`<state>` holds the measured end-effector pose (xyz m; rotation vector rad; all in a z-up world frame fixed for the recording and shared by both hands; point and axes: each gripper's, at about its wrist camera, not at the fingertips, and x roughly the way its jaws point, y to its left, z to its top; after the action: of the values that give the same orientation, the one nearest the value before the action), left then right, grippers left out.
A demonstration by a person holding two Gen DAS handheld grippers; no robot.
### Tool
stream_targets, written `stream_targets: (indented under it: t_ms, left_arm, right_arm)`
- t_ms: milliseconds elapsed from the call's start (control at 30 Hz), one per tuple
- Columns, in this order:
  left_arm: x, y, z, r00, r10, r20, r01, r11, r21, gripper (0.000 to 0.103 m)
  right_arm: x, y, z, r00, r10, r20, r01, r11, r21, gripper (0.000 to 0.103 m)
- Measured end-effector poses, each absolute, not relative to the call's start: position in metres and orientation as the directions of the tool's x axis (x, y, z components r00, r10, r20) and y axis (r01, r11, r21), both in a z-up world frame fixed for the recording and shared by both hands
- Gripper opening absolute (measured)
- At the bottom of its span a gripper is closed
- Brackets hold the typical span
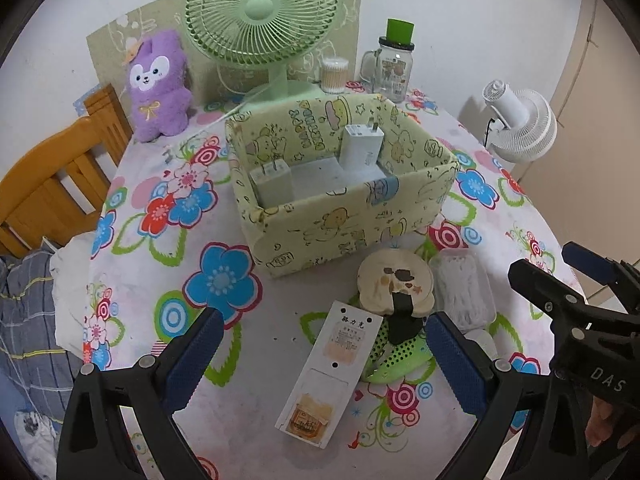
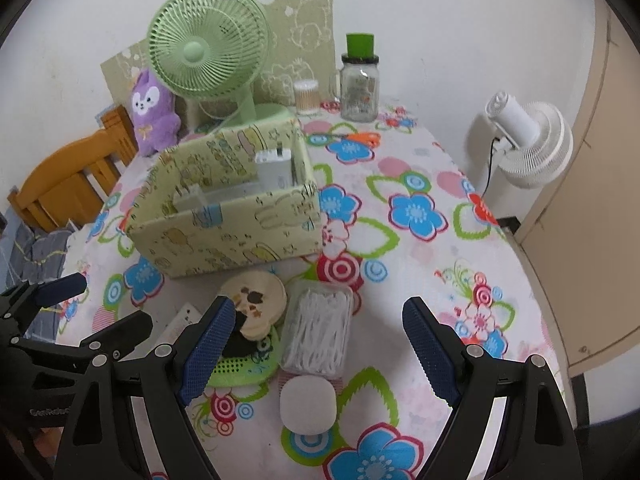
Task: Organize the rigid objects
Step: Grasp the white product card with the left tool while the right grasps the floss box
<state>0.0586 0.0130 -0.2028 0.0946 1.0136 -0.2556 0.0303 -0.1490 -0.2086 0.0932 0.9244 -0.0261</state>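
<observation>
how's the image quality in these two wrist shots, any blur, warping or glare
Left wrist view: strong fisheye bending, black corners; the storage box and white remote are sharp, lighting is soft and even, no glare. Right wrist view: same warping, the wall edge at right curves; slightly softer, the swab box less crisp; faint shadows under the fingers, no blown highlights.

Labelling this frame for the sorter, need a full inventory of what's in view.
Cartoon-print fabric box: 1, pale yellow, table centre.
Plug chargers: 2, white, inside box.
Long flat card: 1, white, in front of box.
Round bear-print mirror: 1, cream, beside card.
Perforated plastic item: 1, green, under mirror.
Cotton swab case: 1, clear, right of mirror.
Rounded pad: 1, white, near edge.
Desk fan: 1, green, back.
Plush toy: 1, purple, back left.
Glass jar: 1, green lid, back.
Left gripper: jaws open.
Right gripper: jaws open.
</observation>
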Motion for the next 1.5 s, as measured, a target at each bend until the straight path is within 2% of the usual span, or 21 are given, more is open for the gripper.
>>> stream_targets:
  t_ms: [400, 867, 1100, 1367, 1467, 1500]
  left_arm:
    - [0.063, 0.004, -0.222, 0.502, -0.167, -0.849, 0.291, 0.957, -0.017, 0.102]
    - [0.066, 0.008, -0.261, 0.434, -0.139, -0.89, 0.276, 0.961, -0.016, 0.099]
    - [0.067, 0.009, -0.276, 0.401, -0.132, -0.907, 0.288, 0.957, -0.012, 0.091]
    - [0.067, 0.011, -0.288, 0.367, -0.124, -0.922, 0.279, 0.96, -0.018, 0.089]
    - [0.068, 0.012, -0.289, 0.358, -0.147, -0.922, 0.278, 0.959, -0.045, 0.079]
    - [0.068, 0.012, -0.288, 0.357, -0.158, -0.921, 0.284, 0.957, -0.054, 0.073]
  right_arm:
    - [0.037, -0.15, -0.236, 0.571, -0.02, -0.821, 0.094, 0.995, 0.041, 0.088]
    - [0.043, -0.145, -0.274, 0.497, -0.036, -0.867, 0.129, 0.991, 0.033, 0.088]
    - [0.052, -0.146, -0.289, 0.475, -0.039, -0.879, 0.141, 0.989, 0.032, 0.088]
    - [0.056, -0.14, -0.299, 0.474, -0.081, -0.877, 0.135, 0.991, -0.019, 0.088]
    - [0.058, -0.14, -0.301, 0.471, -0.085, -0.878, 0.142, 0.99, -0.019, 0.088]
    - [0.059, -0.14, -0.302, 0.47, -0.087, -0.879, 0.145, 0.989, -0.02, 0.088]
